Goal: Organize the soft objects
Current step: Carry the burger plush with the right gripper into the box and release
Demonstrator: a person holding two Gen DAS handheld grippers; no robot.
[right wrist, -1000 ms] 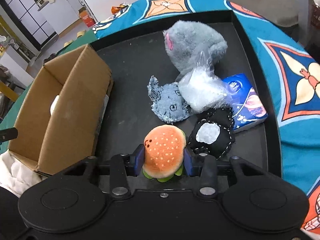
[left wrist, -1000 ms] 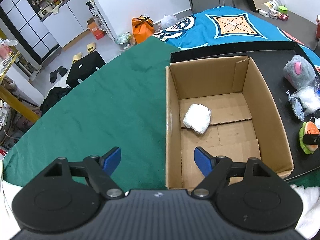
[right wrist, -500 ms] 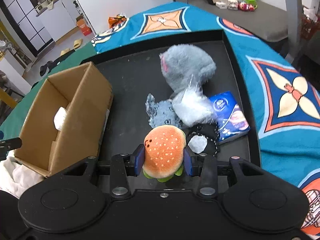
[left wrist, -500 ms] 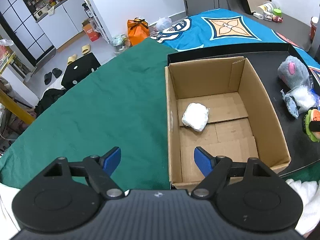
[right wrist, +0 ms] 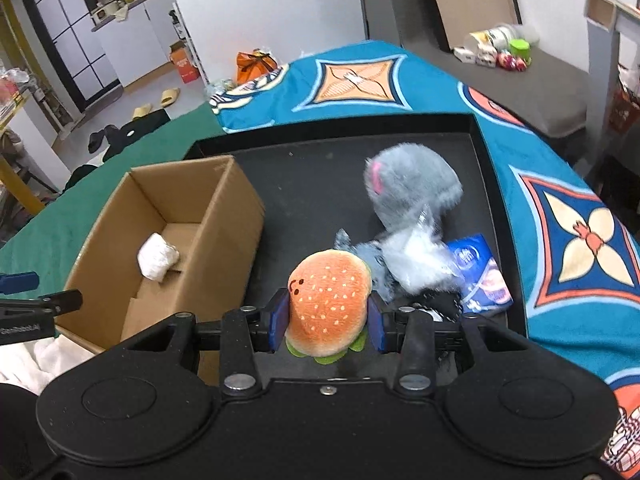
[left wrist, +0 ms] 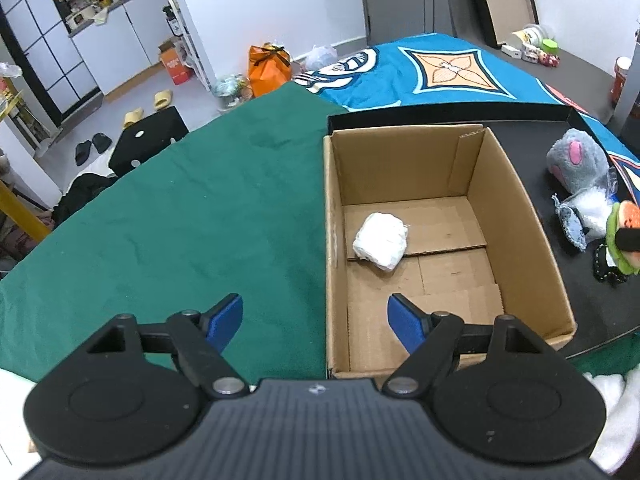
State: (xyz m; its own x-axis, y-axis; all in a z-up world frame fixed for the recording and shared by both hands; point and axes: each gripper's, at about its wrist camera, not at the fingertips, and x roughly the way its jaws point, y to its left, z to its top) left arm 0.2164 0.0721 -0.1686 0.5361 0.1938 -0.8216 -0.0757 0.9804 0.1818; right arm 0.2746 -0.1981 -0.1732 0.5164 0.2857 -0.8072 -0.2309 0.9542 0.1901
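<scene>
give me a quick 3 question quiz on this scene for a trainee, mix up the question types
1. True or false: the right gripper is shut on the burger plush.
2. What already lies in the cardboard box?
A) a grey plush
B) a white wrapped bundle
C) a blue tissue pack
3. Fill in: the left gripper holds ____ between its fingers.

Key
1. True.
2. B, the white wrapped bundle. The grey plush and blue tissue pack are outside it on the black tray.
3. Nothing; it is open over the box's near left corner.
</scene>
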